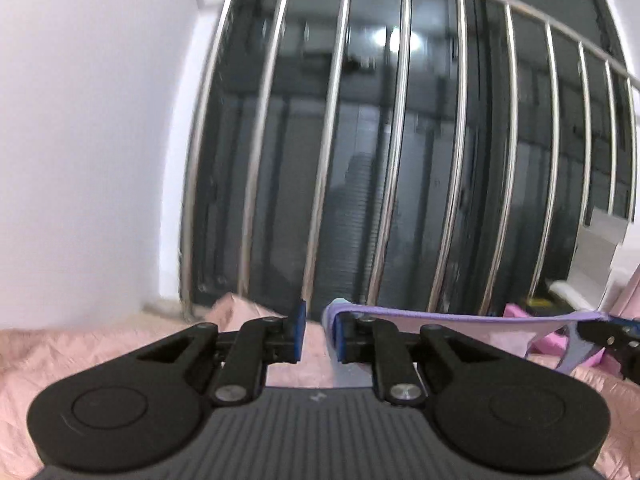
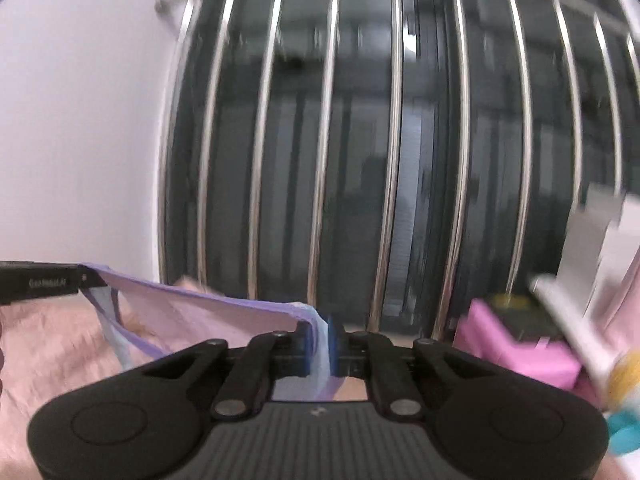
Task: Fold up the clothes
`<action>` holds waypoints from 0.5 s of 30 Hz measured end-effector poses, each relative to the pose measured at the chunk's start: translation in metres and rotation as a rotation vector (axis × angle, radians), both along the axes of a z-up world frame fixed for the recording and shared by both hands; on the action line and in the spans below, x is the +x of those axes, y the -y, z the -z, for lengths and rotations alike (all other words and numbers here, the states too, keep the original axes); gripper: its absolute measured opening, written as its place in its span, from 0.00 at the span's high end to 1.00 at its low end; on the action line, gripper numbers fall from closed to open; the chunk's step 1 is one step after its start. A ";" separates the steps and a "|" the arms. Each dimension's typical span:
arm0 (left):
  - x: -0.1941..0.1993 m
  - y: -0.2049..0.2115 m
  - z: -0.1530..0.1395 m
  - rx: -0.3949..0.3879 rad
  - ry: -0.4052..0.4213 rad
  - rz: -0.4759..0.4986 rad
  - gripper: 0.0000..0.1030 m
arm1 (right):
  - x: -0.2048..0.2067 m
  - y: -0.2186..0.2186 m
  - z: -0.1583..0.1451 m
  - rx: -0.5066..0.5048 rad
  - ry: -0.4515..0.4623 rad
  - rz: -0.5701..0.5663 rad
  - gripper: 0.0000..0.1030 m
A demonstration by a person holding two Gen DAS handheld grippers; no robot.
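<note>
A lavender garment [image 1: 460, 316] with a purple hem hangs stretched between my two grippers above a pink bed cover [image 1: 80, 356]. In the left wrist view my left gripper [image 1: 319, 334] has its jaws slightly apart. The hem is hooked over its right finger [image 1: 340, 340], and a strip of pink cover shows between the cloth and the other pad. My right gripper [image 1: 588, 330] holds the far end at the right edge. In the right wrist view my right gripper [image 2: 320, 346] is shut on the garment [image 2: 208, 316], cloth filling the gap between the pads. My left gripper [image 2: 90, 278] shows at the left edge.
Straight ahead stands a dark window behind vertical steel bars [image 1: 400, 160], with a white wall [image 1: 80, 120] to the left. Pink boxes [image 2: 520, 344] and white items [image 2: 576, 312] lie at the right on the bed cover [image 2: 60, 348].
</note>
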State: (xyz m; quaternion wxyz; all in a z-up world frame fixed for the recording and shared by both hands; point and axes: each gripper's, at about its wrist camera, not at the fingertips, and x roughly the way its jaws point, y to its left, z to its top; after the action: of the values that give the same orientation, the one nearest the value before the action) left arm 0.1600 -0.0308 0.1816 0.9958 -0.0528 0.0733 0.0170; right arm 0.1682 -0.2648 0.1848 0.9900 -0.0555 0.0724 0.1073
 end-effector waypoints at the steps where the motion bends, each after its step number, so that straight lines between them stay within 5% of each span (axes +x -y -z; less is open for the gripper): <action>1: -0.010 0.000 -0.002 0.016 0.002 0.002 0.87 | -0.012 -0.005 -0.004 0.000 0.018 0.011 0.93; 9: -0.128 -0.001 0.027 0.166 -0.075 -0.020 0.86 | -0.120 -0.036 0.017 -0.074 -0.043 0.030 0.95; 15: -0.226 -0.008 0.102 0.180 -0.220 -0.065 0.86 | -0.230 -0.056 0.101 -0.193 -0.211 -0.015 0.95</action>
State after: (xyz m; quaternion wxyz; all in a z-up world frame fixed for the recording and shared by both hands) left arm -0.0658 -0.0232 0.0791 0.9814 0.0364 0.1782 0.0612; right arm -0.0619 -0.2091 0.0840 0.9661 -0.1392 0.1857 0.1127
